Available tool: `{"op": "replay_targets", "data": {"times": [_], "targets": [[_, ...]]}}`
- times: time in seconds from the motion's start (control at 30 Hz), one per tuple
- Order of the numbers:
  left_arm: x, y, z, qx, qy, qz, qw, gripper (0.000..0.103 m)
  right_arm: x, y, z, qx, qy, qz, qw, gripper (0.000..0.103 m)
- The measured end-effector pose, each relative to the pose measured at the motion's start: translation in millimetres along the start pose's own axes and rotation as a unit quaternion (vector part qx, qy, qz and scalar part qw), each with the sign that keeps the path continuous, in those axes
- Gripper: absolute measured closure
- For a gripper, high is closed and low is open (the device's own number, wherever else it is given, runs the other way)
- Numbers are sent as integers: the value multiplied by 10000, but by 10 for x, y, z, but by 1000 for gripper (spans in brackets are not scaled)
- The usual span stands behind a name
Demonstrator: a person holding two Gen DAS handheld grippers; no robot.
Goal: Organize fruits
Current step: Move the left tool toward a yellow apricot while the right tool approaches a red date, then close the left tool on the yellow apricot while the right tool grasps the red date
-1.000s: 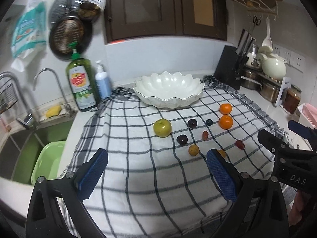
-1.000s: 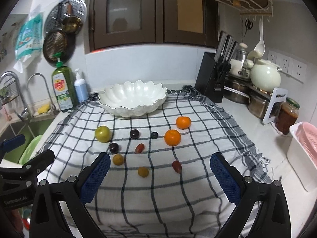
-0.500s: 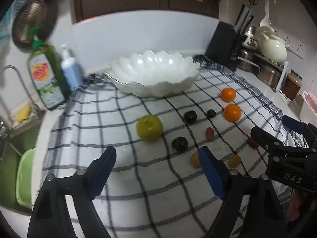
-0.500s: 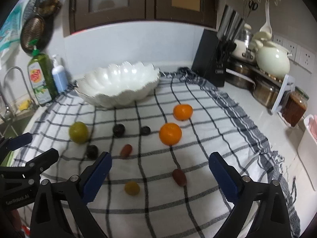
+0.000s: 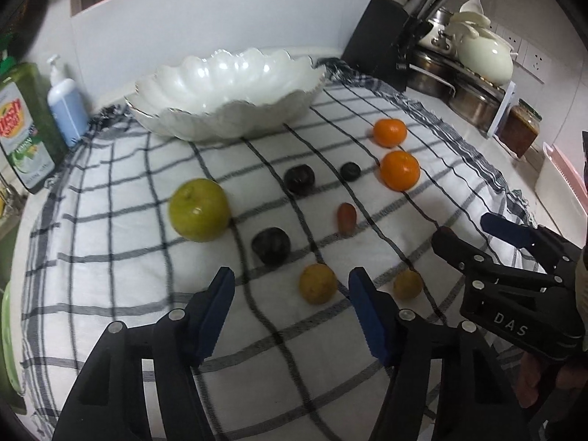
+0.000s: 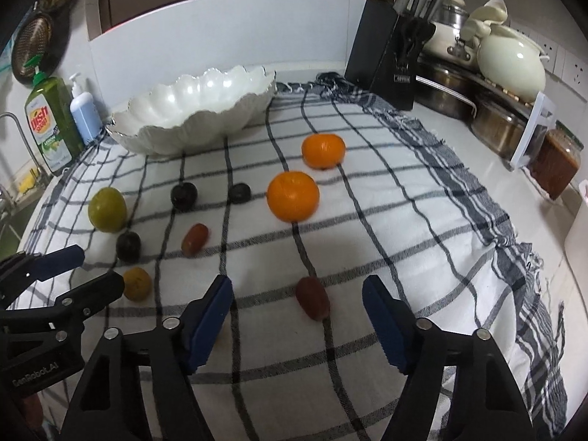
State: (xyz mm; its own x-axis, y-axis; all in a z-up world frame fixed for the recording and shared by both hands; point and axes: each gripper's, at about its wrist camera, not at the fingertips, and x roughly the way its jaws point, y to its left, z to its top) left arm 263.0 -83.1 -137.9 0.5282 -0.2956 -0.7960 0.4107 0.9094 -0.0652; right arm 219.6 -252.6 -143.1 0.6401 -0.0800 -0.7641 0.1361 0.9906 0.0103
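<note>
Fruit lies scattered on a checked cloth (image 5: 121, 257) in front of a white scalloped bowl (image 5: 228, 84): a green apple (image 5: 200, 208), two oranges (image 5: 400, 170), dark plums (image 5: 271, 246) and small red and yellow pieces. My left gripper (image 5: 290, 294) hangs low over the cloth. Its jaws are closing around a small yellow fruit (image 5: 318, 288), and the pads are still clear of it. My right gripper (image 6: 297, 301) is closing on both sides of a red oblong fruit (image 6: 312, 297), with gaps left at each pad. Each gripper shows at the edge of the other's view.
A green dish soap bottle (image 6: 47, 125) and a blue pump bottle (image 6: 85, 110) stand at the back left by the sink. A knife block (image 6: 389, 55), pots, a cream teapot (image 6: 511, 62) and a jar (image 6: 556, 161) line the right side.
Both grippers have come down and forward toward the cloth. Their jaws have narrowed from wide open, each now bracketing one small fruit.
</note>
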Motion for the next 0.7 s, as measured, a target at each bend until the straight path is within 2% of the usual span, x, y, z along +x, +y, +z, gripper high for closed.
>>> {"op": "replay_targets", "data": {"times": [0.4, 0.7], "targets": [[177, -121, 13, 106, 256, -103, 9996, 46, 108, -93, -22, 62, 199, 83, 9997, 48], [311, -144, -2, 48, 504, -253, 9984, 60, 190, -74, -45, 36, 325, 162, 9993, 57]]}}
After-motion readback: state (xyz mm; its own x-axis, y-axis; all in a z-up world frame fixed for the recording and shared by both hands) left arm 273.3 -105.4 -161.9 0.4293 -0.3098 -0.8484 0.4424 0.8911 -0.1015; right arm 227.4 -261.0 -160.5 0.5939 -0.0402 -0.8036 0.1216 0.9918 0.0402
